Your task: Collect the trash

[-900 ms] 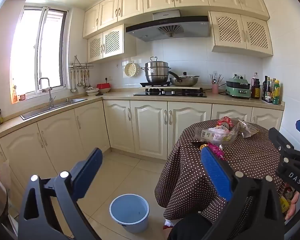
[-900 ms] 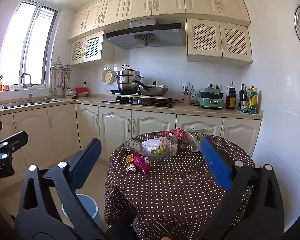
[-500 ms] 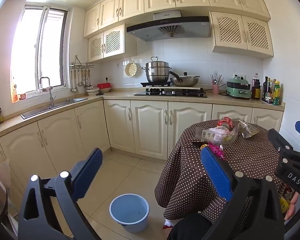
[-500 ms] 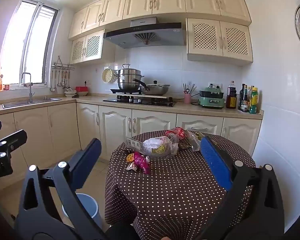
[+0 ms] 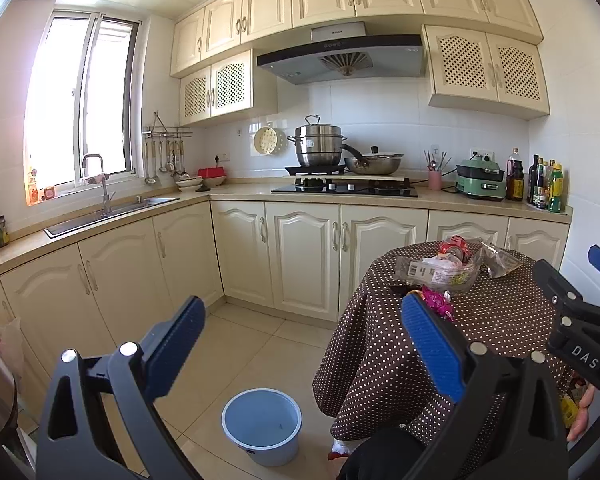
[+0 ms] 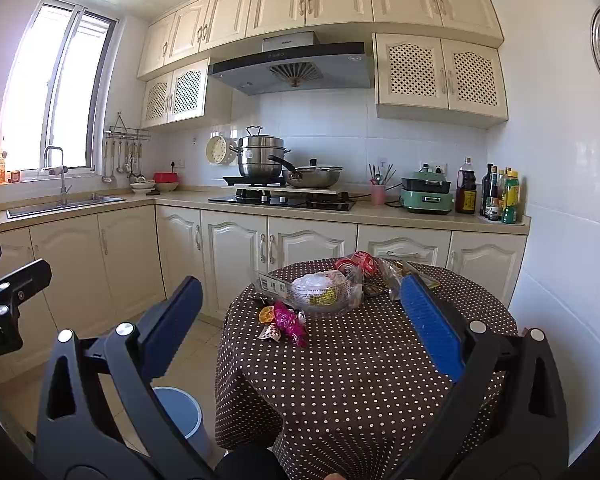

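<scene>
- Right now my left gripper (image 5: pixel 300 334) hangs with its blue pads spread wide and nothing between them, up over the tiled floor just left of the round table (image 5: pixel 500 320).
- My right gripper (image 6: pixel 300 314) is spread just as wide and holds nothing; it is aimed straight at the table's polka-dot cloth (image 6: pixel 360 368), off the surface.
- From the left wrist view I see the right gripper's black frame at the far right edge, beside the table.
- On the cloth the trash lies in a loose cluster toward the far half: a pink foil wrapper (image 6: pixel 288 320) nearest me, with a small orange-yellow scrap (image 6: pixel 266 313) touching its left side.
- Just behind the wrapper sits a clear plastic bag (image 6: pixel 320 290) with white and yellow contents and a printed label at its left end.
- Behind that bag lies a crushed red can (image 6: pixel 356 262), and to its right a crumpled clear wrapper (image 6: pixel 388 276).
- Down on the floor, left of the table and close to the hanging edge of the cloth, stands a pale blue bucket (image 5: pixel 262 424), upright; I can see into it and its bottom looks bare.
- Beyond the table runs the cream counter (image 6: pixel 180 198) with a stove (image 6: pixel 284 200) and a steel pot (image 6: pixel 260 156).
</scene>
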A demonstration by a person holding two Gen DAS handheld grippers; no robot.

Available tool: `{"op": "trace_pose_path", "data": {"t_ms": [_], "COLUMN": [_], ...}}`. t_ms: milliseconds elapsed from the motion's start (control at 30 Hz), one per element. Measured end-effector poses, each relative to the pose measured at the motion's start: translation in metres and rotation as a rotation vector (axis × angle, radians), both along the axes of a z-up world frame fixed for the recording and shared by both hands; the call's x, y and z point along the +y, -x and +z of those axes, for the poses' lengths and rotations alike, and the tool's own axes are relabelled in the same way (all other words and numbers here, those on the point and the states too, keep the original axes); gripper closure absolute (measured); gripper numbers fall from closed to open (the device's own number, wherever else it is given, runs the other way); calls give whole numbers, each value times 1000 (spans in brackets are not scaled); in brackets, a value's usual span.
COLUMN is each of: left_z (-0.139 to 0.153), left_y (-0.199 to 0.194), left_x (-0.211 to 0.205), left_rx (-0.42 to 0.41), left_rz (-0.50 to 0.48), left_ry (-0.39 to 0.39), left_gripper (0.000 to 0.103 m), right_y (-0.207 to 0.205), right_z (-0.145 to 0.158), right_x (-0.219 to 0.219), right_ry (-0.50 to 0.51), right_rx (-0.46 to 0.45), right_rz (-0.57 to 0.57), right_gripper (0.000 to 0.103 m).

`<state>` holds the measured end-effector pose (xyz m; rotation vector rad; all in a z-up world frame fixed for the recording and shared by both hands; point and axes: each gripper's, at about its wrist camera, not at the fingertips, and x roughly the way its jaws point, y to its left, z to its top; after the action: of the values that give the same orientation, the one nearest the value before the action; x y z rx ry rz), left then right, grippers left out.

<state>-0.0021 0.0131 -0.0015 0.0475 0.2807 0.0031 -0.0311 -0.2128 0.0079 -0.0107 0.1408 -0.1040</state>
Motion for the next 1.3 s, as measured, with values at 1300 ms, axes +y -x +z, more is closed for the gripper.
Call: {"op": "trace_pose_path", "data": {"t_ms": [1300], "left_z": [-1], "left_y": [-1], "left_x": [1], "left_rx": [0], "left_rz": [3], "left_ry": [9], "left_gripper": [6], "right_y": [-4], "right_z": [-1], "right_x": [5], "right_ry": [9], "right_rx": [13], "right_rz": [5], "right_gripper": [6]}}
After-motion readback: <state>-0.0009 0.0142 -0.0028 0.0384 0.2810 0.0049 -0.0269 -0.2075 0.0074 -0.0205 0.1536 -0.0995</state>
